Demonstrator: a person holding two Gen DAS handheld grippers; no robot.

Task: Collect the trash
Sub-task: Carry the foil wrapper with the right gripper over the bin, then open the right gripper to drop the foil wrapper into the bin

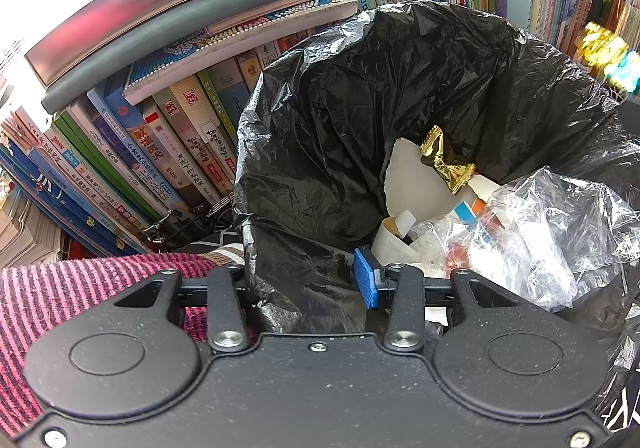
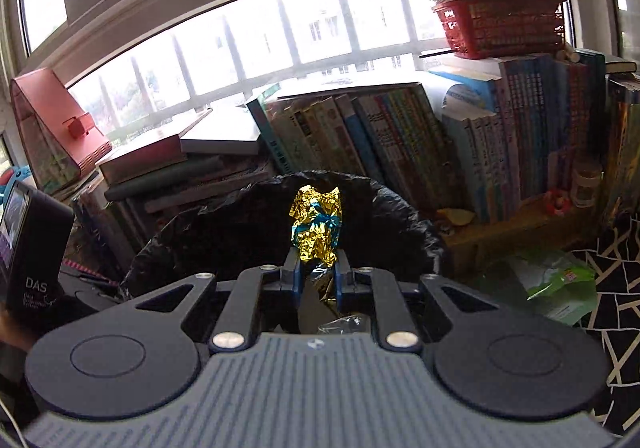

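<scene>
Book-lined windowsill [image 2: 360, 88], "DAS" device [image 2: 34, 248], fingers [image 2: 294, 280] pinching foil wrapper [image 2: 318, 226]

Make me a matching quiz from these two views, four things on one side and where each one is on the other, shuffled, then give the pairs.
Things
1. crumpled gold and blue foil wrapper
2. red basket
3. black trash bag
4. green packet

Places
A. edge pinched in the left tongs
B. on top of the book stack by the window
C. lying low at the right, in front of the books
D. held between the fingers of the right tongs

Pairs: 1-D, 2-B, 3-A, 4-C
</scene>
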